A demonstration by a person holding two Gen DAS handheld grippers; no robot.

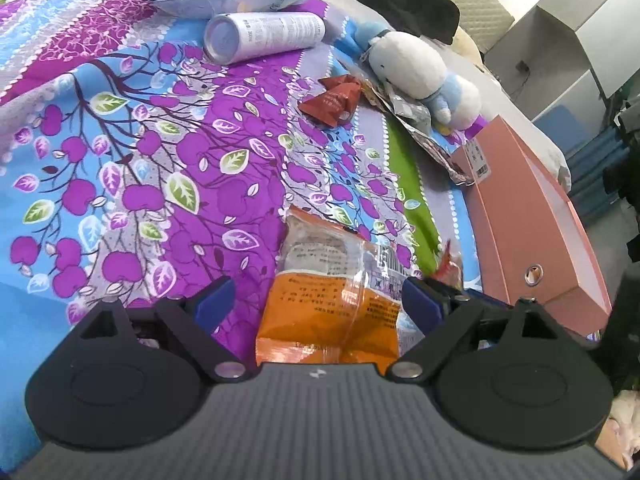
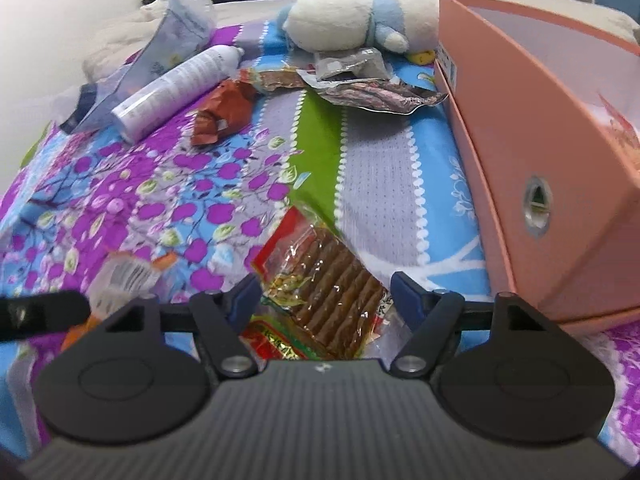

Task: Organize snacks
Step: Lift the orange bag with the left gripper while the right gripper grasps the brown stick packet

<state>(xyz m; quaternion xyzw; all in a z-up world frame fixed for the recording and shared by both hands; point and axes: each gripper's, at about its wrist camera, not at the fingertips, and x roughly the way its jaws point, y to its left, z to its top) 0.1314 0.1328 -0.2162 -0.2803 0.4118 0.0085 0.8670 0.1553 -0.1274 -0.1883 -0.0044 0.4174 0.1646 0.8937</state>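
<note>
A: Right gripper [image 2: 322, 294] up close, jaws spread, not pinching; the packet of brown sticks [image 2: 328, 292] lies between them on the floral bedspread [image 2: 168, 184].

B: Left gripper [image 1: 318, 300] gapes too, straddling the orange packet [image 1: 328, 304]. Pink box [image 2: 532, 152] sits just right.

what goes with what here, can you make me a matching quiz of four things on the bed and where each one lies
1 orange packet
2 stick snack packet
3 white bottle
4 plush toy

a lying on its side near the crumpled blue bag
b between the open right gripper jaws
c by the far end of the pink box
d between the open left gripper jaws

Pairs: 1-d, 2-b, 3-a, 4-c
</note>
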